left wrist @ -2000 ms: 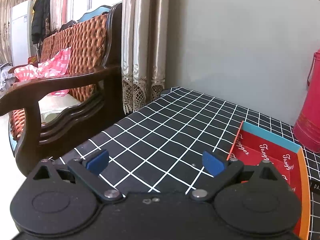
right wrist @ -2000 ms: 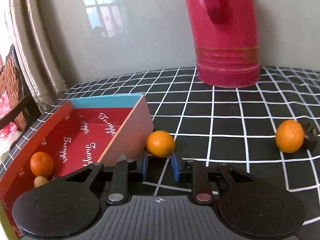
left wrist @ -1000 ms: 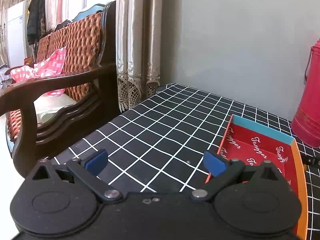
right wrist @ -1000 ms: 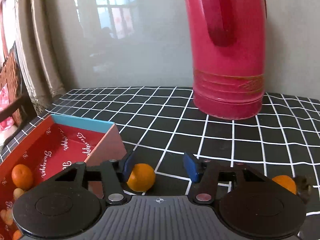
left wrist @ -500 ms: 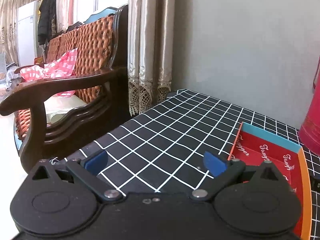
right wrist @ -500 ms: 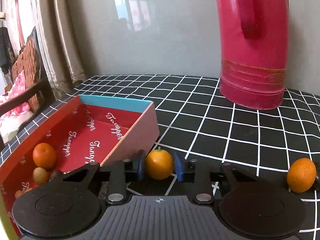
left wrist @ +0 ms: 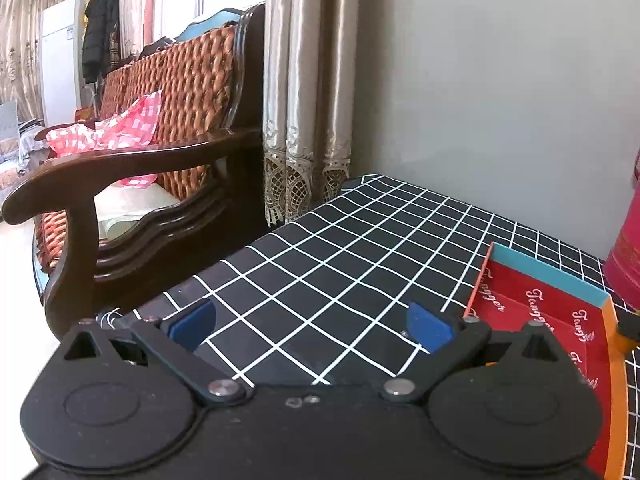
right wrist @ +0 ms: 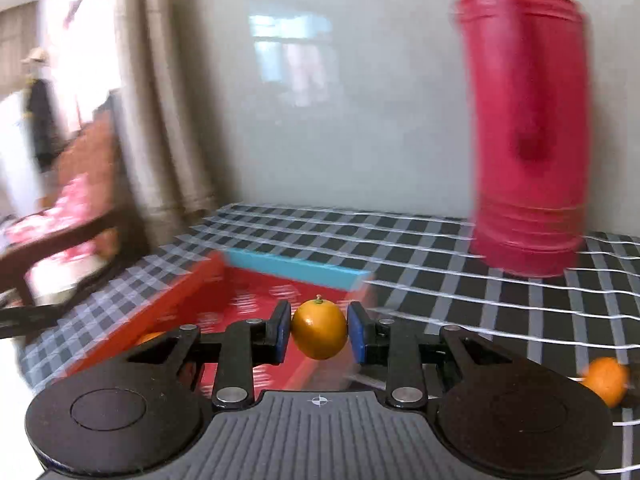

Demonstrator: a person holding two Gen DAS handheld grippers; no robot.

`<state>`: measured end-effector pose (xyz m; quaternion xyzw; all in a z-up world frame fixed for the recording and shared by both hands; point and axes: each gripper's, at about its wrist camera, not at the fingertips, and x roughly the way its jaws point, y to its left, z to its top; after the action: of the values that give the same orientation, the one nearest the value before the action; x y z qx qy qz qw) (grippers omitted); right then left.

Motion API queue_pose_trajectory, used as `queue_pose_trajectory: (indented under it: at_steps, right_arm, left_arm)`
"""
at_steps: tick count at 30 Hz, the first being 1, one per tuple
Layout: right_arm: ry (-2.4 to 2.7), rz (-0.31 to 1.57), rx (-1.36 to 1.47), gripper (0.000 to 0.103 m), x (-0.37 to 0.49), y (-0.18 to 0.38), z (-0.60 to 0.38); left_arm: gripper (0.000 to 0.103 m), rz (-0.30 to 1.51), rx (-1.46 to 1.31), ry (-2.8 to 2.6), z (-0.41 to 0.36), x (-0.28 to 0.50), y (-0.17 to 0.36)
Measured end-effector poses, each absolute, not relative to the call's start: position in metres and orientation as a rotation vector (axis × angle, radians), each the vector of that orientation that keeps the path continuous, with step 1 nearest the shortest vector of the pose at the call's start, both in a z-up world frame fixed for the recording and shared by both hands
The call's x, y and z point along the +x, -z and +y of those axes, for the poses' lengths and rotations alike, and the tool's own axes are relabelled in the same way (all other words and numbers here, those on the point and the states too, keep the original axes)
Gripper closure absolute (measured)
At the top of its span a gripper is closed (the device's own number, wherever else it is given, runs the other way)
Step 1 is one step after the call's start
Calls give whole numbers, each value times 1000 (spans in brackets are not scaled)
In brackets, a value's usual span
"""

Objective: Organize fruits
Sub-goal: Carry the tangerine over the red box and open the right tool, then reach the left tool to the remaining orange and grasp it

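My right gripper is shut on a small orange and holds it in the air over the right wall of the red box. Another orange lies inside the box, partly hidden by my left finger. A third orange lies on the table at the right. My left gripper is open and empty, low over the checked tablecloth, with the red box to its right.
A tall red thermos stands at the back right of the table, also at the edge of the left wrist view. A wooden armchair and curtains stand left of the table. A grey wall runs behind.
My right gripper closed on the orange beside the box, lifted it and swung it left over the box; that view is blurred by motion. The left gripper stays open and has only drifted slightly.
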<state>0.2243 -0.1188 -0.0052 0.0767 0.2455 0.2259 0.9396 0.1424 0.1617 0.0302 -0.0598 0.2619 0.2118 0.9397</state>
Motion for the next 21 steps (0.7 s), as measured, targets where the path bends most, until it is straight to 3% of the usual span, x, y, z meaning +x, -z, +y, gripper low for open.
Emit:
queue_pose_trajectory:
  at_steps: [8, 9, 10, 11, 12, 13, 21]
  right_arm:
    - [-559, 541, -25, 71, 193, 17, -70]
    - [-548, 533, -54, 59, 186, 19, -66]
    - [-537, 519, -61, 39, 178, 21, -69]
    - [-538, 494, -51, 31, 171, 19, -70]
    - [-521, 464, -37, 12, 163, 16, -74]
    - [-489, 438, -33, 3, 157, 13, -80]
    - [-25, 349, 39, 0, 115, 9, -154]
  left_arm:
    - [7, 534, -95, -395, 143, 142, -29]
    - [7, 532, -86, -387, 137, 143, -29]
    - [7, 528, -77, -379, 132, 143, -29]
    - [7, 523, -65, -367, 126, 143, -29]
    - [7, 519, -53, -353, 119, 143, -30]
    - [7, 513, -43, -338, 111, 143, -30]
    - [7, 478, 85, -88, 32, 139, -27]
